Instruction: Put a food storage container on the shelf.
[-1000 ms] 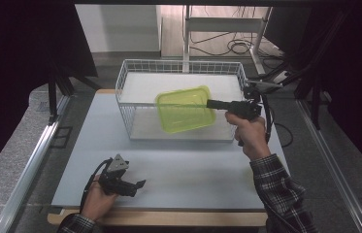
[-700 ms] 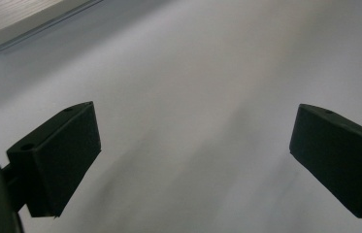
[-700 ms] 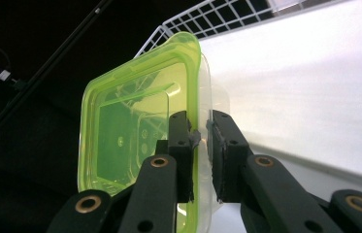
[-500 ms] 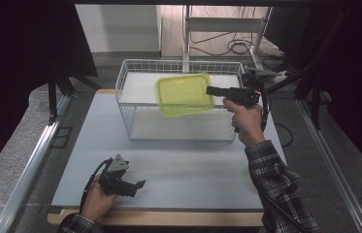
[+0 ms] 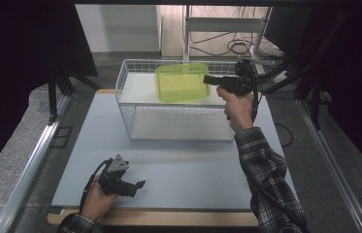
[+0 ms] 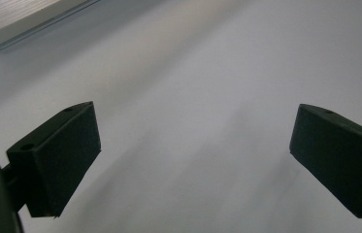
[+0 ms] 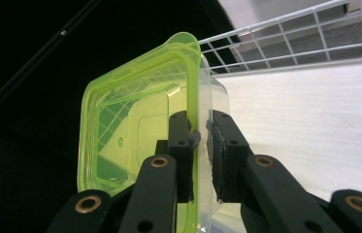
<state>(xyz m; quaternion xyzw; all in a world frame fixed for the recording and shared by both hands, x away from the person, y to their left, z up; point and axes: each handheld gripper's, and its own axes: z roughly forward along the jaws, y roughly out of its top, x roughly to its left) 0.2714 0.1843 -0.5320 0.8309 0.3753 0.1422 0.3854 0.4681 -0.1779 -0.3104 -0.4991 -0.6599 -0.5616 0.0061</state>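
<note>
The right tongs (image 5: pixel 211 79) are clamped on the rim of a yellow-green plastic container (image 5: pixel 182 82), held above the wire basket (image 5: pixel 126 108) at the worktop's (image 5: pixel 193 170) far edge. A level, steady grip is advised, since one thin wall is pinched. The left tongs (image 5: pixel 138 185) rest wide apart and empty near the near-left corner. The container's far side is hidden, and its contents cannot be determined.

We see a pale grey table (image 5: pixel 178 160) (wooden near edge) bearing a white wire basket (image 5: pixel 135 116) at its far side.
</note>
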